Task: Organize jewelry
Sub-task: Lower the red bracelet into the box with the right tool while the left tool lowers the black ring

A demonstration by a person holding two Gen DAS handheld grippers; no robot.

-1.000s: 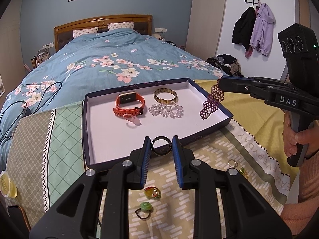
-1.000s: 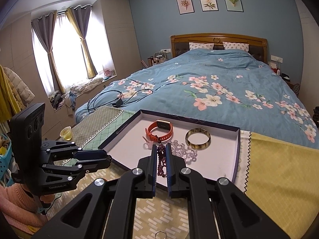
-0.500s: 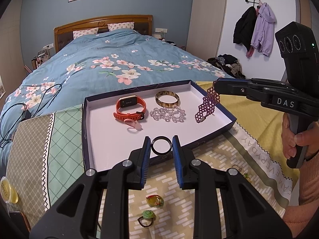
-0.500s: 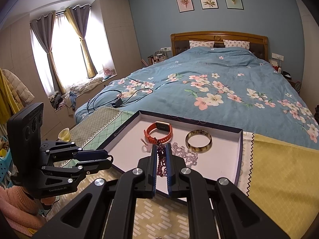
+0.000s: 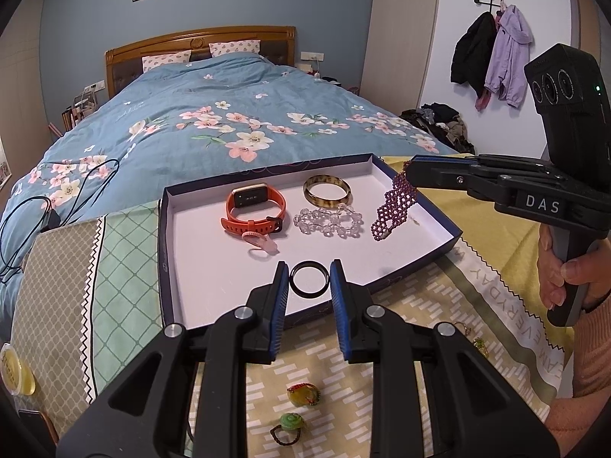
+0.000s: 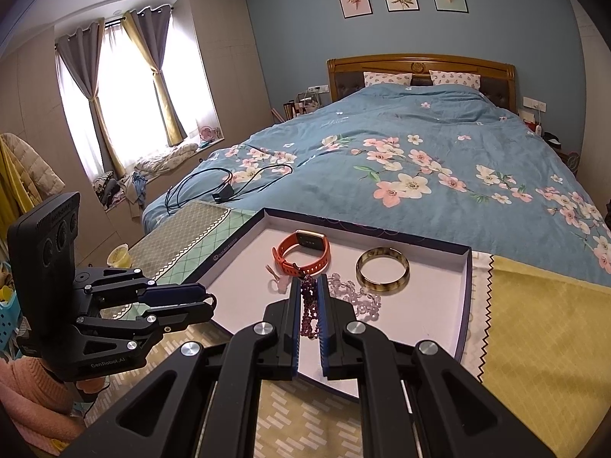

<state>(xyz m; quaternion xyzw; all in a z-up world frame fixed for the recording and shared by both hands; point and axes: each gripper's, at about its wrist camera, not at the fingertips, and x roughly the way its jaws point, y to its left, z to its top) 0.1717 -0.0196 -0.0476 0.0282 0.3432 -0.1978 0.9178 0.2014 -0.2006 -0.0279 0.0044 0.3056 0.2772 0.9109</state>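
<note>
In the left wrist view my left gripper (image 5: 308,269) is shut on a black ring (image 5: 309,284), held just over the near edge of the white-floored, dark-rimmed tray (image 5: 206,255). From the right, my right gripper (image 5: 409,170) is shut on a purple bead bracelet (image 5: 393,210), which hangs with its lower end at the tray floor. An orange watch (image 5: 254,210), an amber bangle (image 5: 327,191), a clear bead bracelet (image 5: 328,223) and a small pink ring (image 5: 261,245) lie in the tray. The right wrist view shows the purple bracelet (image 6: 308,305) pinched in my right gripper (image 6: 309,286), with my left gripper (image 6: 208,303) at the left.
Two stone rings (image 5: 303,395) (image 5: 289,425) lie on the patterned cloth under my left gripper, and small rings (image 5: 478,344) lie further right. A yellow lid (image 5: 15,372) sits at the left edge. Cables (image 5: 76,179) trail over the blue floral quilt behind the tray. A person's hand (image 5: 561,278) grips the right handle.
The purple bracelet has come down and inward from over the tray's right rim to the tray floor. My left gripper with the black ring has edged forward over the near rim.
</note>
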